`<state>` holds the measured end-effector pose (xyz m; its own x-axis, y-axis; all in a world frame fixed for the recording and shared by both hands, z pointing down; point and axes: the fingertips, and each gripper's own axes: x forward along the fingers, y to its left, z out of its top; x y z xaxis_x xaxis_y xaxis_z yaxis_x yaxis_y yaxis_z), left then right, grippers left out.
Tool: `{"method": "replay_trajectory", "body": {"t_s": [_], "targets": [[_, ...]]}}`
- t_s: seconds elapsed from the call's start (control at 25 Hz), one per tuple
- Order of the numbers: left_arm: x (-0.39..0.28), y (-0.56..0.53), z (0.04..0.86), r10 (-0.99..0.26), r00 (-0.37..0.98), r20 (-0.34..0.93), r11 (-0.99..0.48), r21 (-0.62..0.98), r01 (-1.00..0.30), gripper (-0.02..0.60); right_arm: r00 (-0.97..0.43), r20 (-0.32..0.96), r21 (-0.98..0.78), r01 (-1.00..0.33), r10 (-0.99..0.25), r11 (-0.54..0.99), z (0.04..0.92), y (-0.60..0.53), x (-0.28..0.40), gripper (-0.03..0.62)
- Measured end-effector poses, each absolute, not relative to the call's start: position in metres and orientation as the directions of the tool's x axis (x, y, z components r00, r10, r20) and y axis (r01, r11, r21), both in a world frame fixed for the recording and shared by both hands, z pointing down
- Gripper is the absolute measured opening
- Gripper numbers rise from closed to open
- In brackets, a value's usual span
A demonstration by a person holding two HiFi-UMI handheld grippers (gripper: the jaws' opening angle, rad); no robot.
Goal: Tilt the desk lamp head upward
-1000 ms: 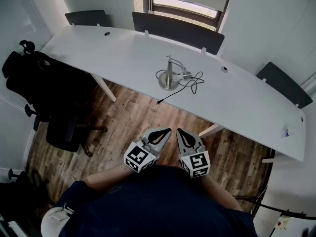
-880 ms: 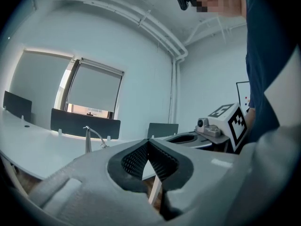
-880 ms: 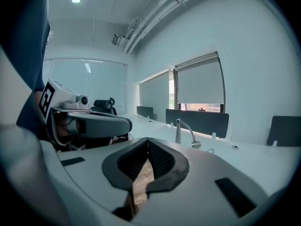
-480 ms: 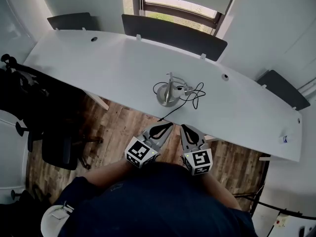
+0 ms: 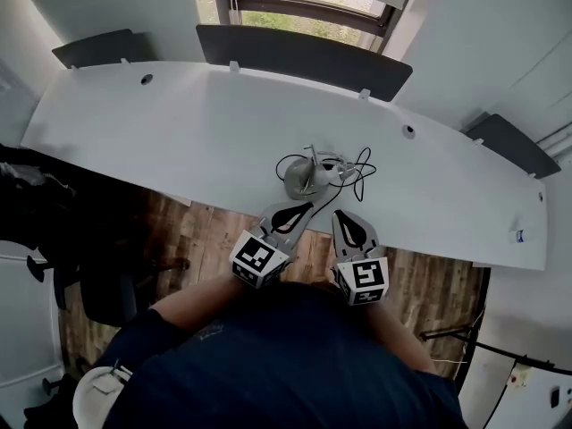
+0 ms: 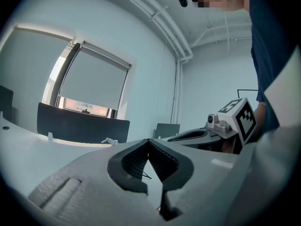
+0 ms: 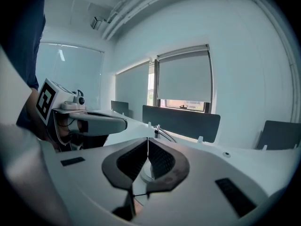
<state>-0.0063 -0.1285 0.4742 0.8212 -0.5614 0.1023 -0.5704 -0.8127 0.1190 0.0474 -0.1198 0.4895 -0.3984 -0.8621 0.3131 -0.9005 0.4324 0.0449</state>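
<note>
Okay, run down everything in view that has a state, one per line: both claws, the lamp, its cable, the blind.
Left claw: shut, empty.
Right claw: shut, empty.
Desk lamp: standing on the desk, untouched.
Cable: loose loops beside the lamp.
Window blind: lowered, gap open at the bottom.

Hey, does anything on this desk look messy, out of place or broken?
Only one thing stands out: the black cord of the desk lamp lies in a loose tangle of loops on the white desk right beside the lamp, rather than running off neatly. The lamp sits flat on the desk, and nothing looks spilled or damaged.
</note>
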Motion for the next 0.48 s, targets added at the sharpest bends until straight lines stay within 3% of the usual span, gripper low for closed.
{"method": "replay_trajectory", "body": {"t_s": [0.48], "targets": [[-0.003,-0.187,0.507,-0.600,0.777,0.191,-0.785,0.044,-0.618,0.008,-0.384,0.359,0.116,-0.886,-0.851,0.449,0.525,-0.172,0.072,0.011]]}}
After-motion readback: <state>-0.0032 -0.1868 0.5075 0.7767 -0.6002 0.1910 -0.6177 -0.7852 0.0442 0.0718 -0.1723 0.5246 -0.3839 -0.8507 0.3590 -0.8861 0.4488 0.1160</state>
